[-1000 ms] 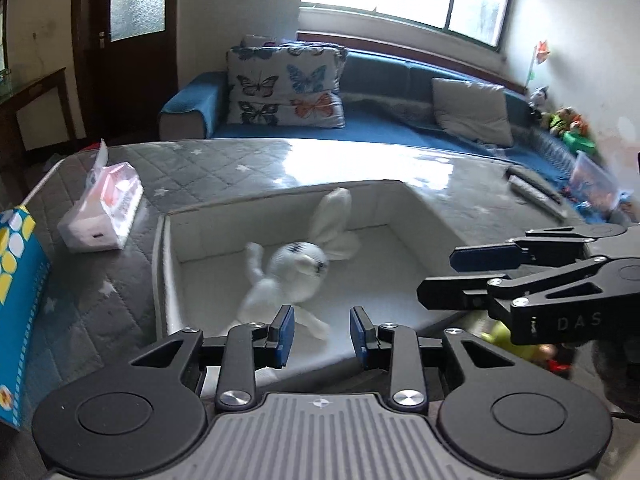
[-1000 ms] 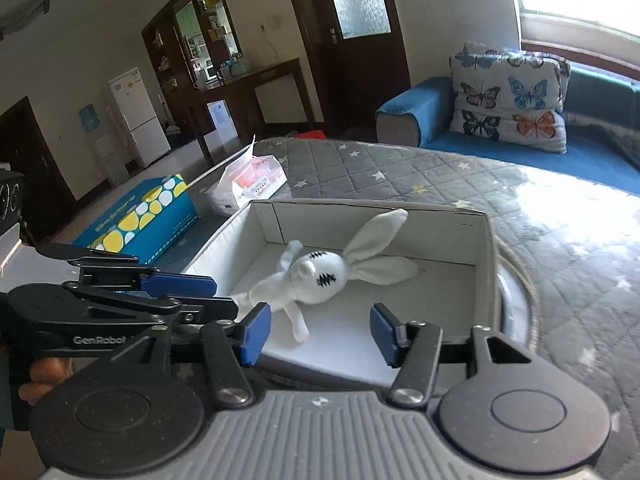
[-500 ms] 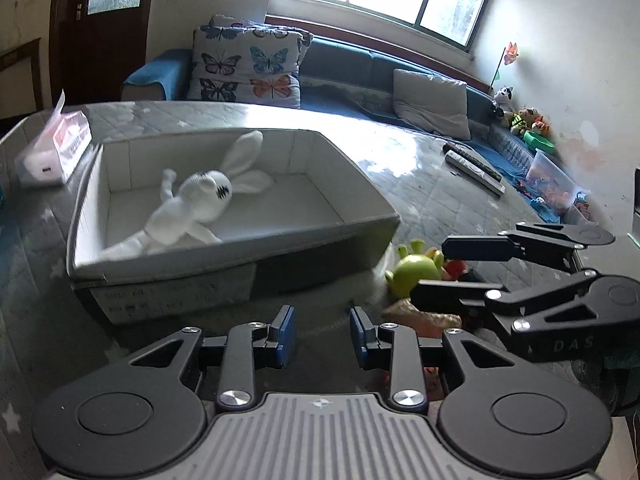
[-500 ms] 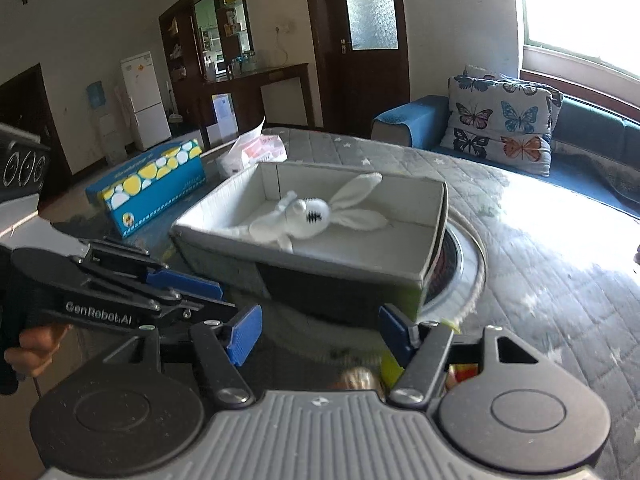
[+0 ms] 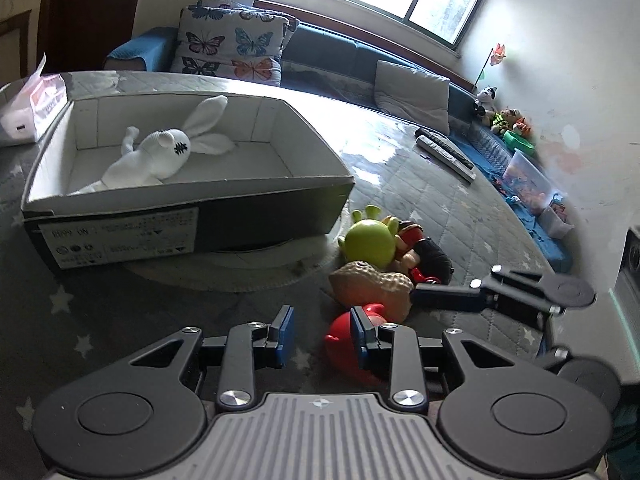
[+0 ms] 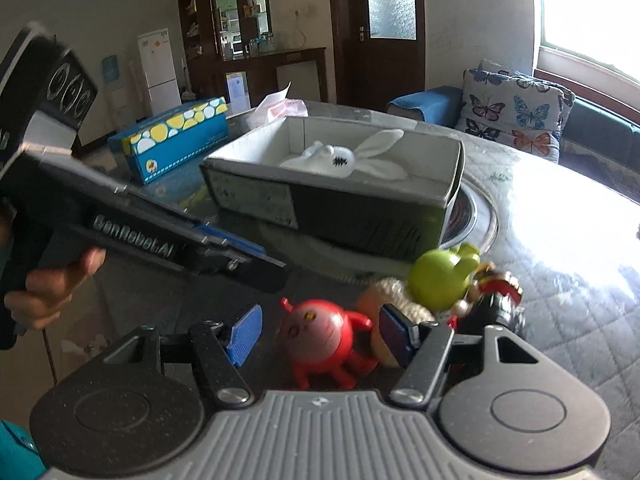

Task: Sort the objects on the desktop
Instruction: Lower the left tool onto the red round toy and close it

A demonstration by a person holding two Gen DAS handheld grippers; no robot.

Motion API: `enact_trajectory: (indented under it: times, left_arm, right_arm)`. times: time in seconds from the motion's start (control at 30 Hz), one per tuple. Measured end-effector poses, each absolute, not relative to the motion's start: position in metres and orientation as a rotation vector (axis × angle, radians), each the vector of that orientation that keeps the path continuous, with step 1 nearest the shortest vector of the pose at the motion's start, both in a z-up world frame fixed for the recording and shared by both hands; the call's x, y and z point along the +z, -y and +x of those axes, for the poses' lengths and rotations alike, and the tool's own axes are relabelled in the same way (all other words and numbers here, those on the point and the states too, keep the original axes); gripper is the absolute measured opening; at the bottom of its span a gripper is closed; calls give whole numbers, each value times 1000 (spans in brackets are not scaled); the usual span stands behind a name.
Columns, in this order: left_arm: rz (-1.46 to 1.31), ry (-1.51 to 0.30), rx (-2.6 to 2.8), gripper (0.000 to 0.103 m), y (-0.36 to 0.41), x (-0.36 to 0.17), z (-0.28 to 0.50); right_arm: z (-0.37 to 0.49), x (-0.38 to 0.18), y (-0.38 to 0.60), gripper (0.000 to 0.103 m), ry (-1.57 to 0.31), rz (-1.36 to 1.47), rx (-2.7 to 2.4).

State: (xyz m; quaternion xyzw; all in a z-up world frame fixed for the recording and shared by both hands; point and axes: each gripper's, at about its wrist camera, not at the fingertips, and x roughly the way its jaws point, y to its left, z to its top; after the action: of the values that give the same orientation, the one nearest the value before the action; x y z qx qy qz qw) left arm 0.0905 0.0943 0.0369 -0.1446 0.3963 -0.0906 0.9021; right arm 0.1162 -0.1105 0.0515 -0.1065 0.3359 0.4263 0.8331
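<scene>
A white plush rabbit (image 5: 160, 156) lies in an open cardboard box (image 5: 188, 196) on the table; both also show in the right wrist view, rabbit (image 6: 348, 158) and box (image 6: 332, 204). In front of the box lie a red round toy (image 6: 316, 336), a tan peanut toy (image 5: 372, 286), a green toy (image 5: 370, 242) and a red-black doll (image 5: 426, 256). My right gripper (image 6: 320, 334) is open, its jaws either side of the red toy. My left gripper (image 5: 322, 338) is open and empty, just left of the red toy (image 5: 340, 340).
A blue box with yellow dots (image 6: 176, 136) and a tissue pack (image 5: 32, 108) lie beyond the cardboard box. Remote controls (image 5: 444, 152) lie at the table's far right. A sofa with butterfly cushions (image 5: 232, 52) stands behind.
Both grippers pulled back from over the box and dropped toward the toys in front of it. The right gripper now brackets the red toy.
</scene>
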Motion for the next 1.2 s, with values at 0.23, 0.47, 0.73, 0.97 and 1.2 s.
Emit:
enact_trajectory:
  times: [0.23,0.47,0.73,0.97,1.2]
  left_arm:
    - [-330,-828,-204,33,-89,31,93]
    - [-360,-840,-214,33,-87,26,98]
    - [-405,-853,-220,33,-88,19,103]
    - [-423,-858,-226,34,-88,18,100]
    - [-432,-864,-240,37,-86,15,97]
  right_arm:
    - [104,35,115,67,-741,-229,899]
    - [108,27,122,67,-772,-195,872]
    - [111,21,121,68,-798,-189,863]
    - [112,20,119,64,-806,-177,861]
    - [112,21,119,64,-804,-176,860]
